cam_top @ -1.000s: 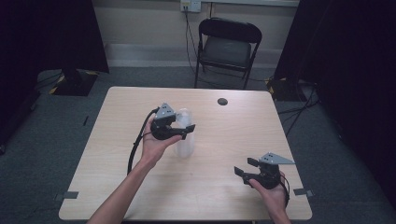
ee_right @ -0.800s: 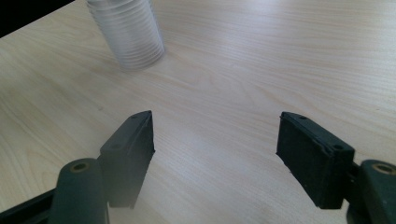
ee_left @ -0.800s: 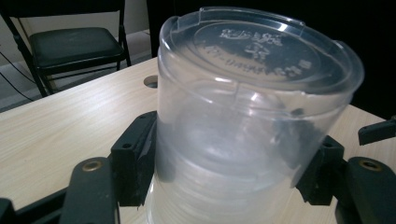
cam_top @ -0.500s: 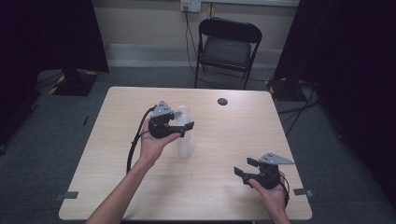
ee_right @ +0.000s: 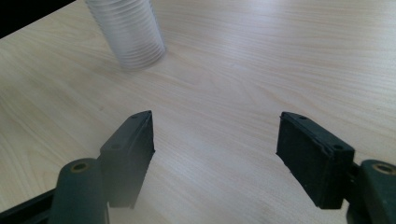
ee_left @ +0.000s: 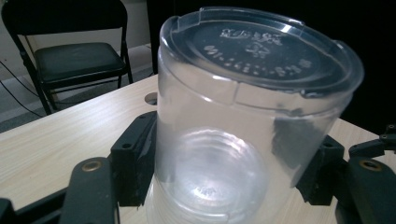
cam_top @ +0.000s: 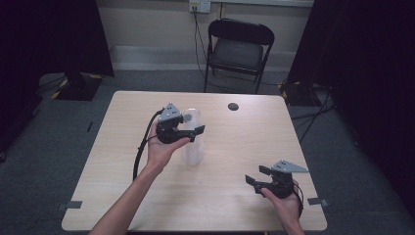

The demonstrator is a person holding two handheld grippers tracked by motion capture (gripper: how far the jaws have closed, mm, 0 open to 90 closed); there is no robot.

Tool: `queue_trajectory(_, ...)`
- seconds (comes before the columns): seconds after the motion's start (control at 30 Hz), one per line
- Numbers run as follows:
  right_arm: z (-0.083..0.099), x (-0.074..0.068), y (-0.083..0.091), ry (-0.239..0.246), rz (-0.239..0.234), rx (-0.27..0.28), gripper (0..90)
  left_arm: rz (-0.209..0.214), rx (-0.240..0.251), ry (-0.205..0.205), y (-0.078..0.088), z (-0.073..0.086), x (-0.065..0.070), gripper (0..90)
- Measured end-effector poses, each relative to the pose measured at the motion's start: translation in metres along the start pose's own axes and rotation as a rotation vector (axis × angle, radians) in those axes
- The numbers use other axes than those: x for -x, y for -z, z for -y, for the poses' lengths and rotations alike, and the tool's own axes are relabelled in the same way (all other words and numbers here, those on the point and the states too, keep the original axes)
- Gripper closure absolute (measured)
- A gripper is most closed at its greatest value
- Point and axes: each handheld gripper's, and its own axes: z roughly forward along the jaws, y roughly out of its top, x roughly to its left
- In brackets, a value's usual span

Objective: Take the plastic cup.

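Cup stack mid-table; chair behind

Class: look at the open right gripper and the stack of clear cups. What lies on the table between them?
Nothing: bare table lies between the right gripper and the stack of clear cups, as the right gripper view shows.

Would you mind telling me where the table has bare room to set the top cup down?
The widest bare patch is the table's left side, beside the left forearm. The stretch between the cup stack and the open right tool is free too. It is crowded at the left tool, clamped on the top cup. A small dark disc sits near the far edge.
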Motion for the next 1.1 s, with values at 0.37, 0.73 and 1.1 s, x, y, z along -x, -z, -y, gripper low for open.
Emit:
queue_trajectory(0.37,0.0,-0.001,-0.001,0.006,-0.001,-0.004,27.3,-0.003,0.028,-0.001,0.004,-0.004,0.0,33.4)
queue_trajectory(0.73,0.0,0.0,-0.001,0.005,-0.002,-0.003,27.3,-0.006,0.047,-0.023,0.008,-0.015,0.002,34.8)
queue_trajectory(1.1,0.0,-0.001,-0.002,0.004,-0.005,-0.006,27.3,0.001,0.088,-0.02,0.015,-0.021,0.003,35.0)
